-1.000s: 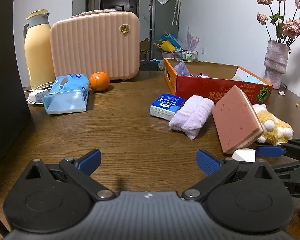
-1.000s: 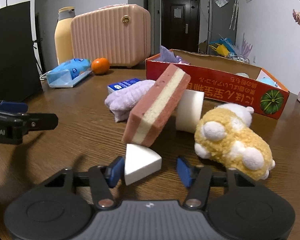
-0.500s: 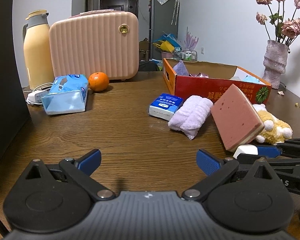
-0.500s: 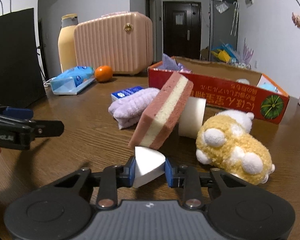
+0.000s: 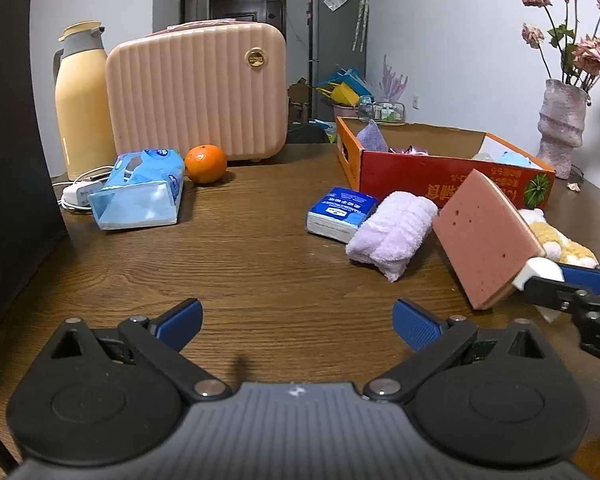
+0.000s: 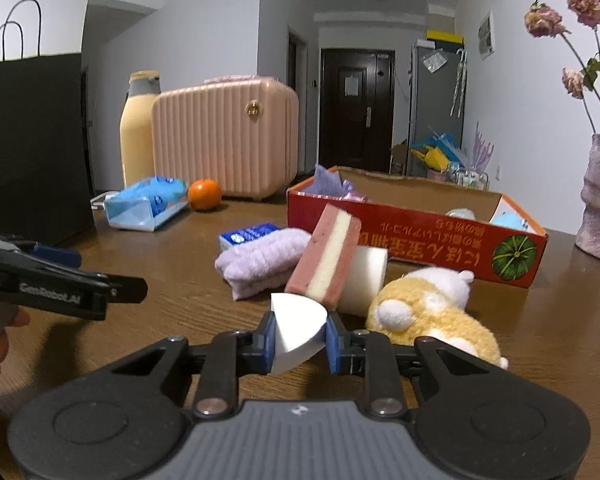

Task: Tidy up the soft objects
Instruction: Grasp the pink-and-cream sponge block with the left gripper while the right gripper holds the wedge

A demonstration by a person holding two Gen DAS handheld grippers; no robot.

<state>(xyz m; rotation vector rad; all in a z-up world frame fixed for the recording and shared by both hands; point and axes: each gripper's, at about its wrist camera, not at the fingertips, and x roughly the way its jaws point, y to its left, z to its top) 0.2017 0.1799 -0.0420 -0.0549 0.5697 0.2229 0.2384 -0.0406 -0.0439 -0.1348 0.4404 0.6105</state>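
R gripper (image 6: 300,338) clamps white wedge sponge (image 6: 298,330) w/ both pads, just in front of pink sponge (image 6: 326,256). L gripper (image 5: 298,322) open, empty. Lift clear of pink sponge, then carry to red box (image 6: 420,236) beyond.

Both grippers, left gripper (image 5: 296,322) and right gripper (image 6: 300,338), show black linkage arms, round silver pivot screws, ribbed grey housings and blue finger pads (image 5: 416,324), white lettering along one side.
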